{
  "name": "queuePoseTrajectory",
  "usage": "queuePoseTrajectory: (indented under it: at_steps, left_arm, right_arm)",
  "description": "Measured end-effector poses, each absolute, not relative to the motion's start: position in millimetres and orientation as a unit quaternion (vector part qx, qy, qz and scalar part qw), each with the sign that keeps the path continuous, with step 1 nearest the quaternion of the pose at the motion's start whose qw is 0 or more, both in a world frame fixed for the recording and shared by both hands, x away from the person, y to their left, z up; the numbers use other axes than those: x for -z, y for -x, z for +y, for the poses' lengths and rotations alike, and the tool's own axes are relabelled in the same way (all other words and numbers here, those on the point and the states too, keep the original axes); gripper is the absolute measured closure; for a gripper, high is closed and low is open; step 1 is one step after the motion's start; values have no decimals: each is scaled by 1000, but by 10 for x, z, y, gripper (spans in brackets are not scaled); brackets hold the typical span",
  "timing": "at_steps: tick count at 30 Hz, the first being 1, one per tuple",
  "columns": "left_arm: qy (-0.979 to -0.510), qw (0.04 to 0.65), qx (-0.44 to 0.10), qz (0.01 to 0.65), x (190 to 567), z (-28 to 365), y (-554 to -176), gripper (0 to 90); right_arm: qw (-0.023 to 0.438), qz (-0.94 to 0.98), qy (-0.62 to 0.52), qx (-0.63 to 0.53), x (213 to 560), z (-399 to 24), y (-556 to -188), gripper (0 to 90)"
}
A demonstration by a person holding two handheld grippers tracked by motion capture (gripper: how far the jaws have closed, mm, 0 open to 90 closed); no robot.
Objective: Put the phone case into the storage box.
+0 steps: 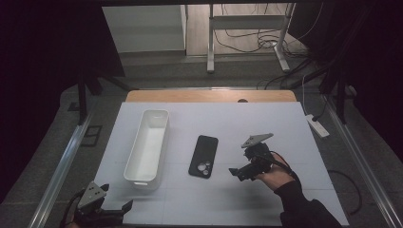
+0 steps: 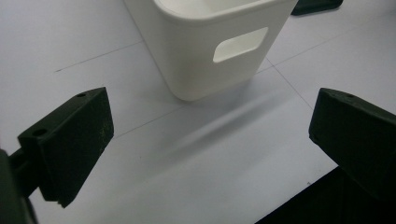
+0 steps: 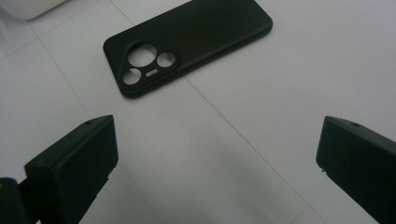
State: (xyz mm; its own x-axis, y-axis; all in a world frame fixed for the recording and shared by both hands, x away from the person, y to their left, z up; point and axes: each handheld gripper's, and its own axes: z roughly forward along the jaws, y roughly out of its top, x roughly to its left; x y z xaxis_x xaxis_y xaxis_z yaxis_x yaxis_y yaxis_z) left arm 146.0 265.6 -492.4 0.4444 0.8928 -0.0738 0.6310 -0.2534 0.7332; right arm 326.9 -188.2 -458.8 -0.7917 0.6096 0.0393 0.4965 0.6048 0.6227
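Counter (image 1: 285, 123) surface was a pale, matte white sheet marked by faint seam lines, with a strip of bare wood at its far edge, and beyond it lay a dim room with grey floor, dark curtains at both sides, a metal stand's legs and loose cables. Lying flat near the middle was a black phone case (image 1: 204, 156), back up, with round camera cut-outs at its near end, just right of a long white bin (image 1: 148, 145). Right gripper (image 1: 236, 173) hovered just beside the case, jaws apart and empty, while the left gripper (image 1: 127, 207) sat at the near-left corner before the bin's handled end, jaws likewise apart.
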Motion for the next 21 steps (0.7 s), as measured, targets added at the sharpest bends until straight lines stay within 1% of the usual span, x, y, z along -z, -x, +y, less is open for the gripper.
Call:
queuePoseTrajectory:
  at_steps: [21]
  left_arm:
    - [-771,360,-181,493,4925,2655,-1461,3]
  right_arm:
    - [82,892,-306,-322,4604,-1719,-3429,0]
